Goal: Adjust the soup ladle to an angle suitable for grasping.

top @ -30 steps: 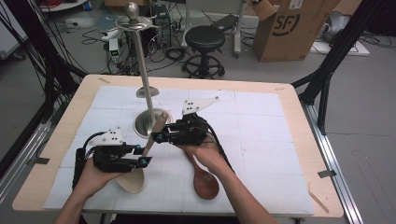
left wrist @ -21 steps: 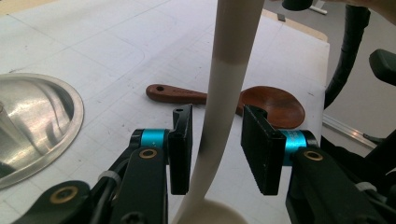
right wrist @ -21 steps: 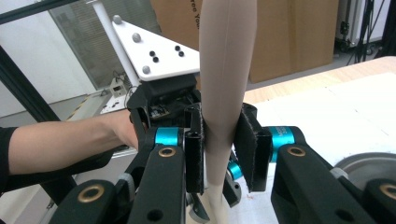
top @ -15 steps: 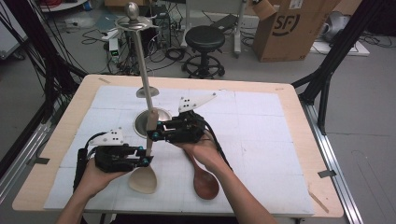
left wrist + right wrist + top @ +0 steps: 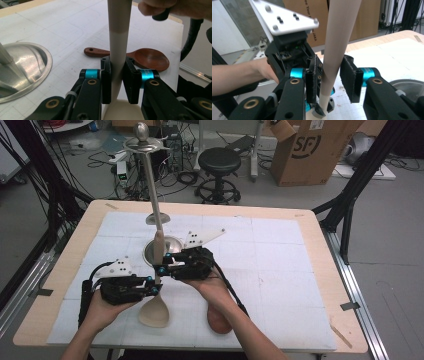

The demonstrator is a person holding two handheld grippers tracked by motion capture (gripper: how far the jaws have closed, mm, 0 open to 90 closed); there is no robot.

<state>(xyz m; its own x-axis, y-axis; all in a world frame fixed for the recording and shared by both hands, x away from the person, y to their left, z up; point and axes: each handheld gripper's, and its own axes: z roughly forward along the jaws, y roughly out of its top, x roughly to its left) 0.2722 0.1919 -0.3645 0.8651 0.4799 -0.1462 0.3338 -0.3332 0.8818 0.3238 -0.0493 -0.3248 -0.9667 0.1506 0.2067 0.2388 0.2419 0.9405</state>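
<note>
1. One wide table (image 5: 310, 227) carries everything I am working over; its pale wooden rim frames a white gridded mat (image 5: 280, 270) that covers nearly all of the top.
2. Next in size, a metal stand (image 5: 155, 195) rises from a round polished base (image 5: 27, 67) at the mat's left-centre, with a thin pole and a knob at the top.
3. My left gripper (image 5: 150, 287) sits low at the near left of the mat. Its jaws have just been closing and are now clamped on the handle of the pale spoon (image 5: 117, 50), pads pressing both sides just above the bowl.
4. My right gripper (image 5: 161, 267) lies just beyond the left one, beside the stand's base. Its jaws have just been opening: in the right gripper view the pale handle (image 5: 337, 45) stands between the pads, close against the left one with a clear gap to the right one, so I read no grip here.
5. That pale spoon stands nearly upright, its bowl (image 5: 154, 312) near the mat's front edge and its handle leaning up towards the stand's pole.
6. Smallest, a dark brown wooden spoon (image 5: 147, 57) lies flat on the mat to the right of the pale one, well apart from both sets of jaws, partly hidden under my right forearm in the high view.
</note>
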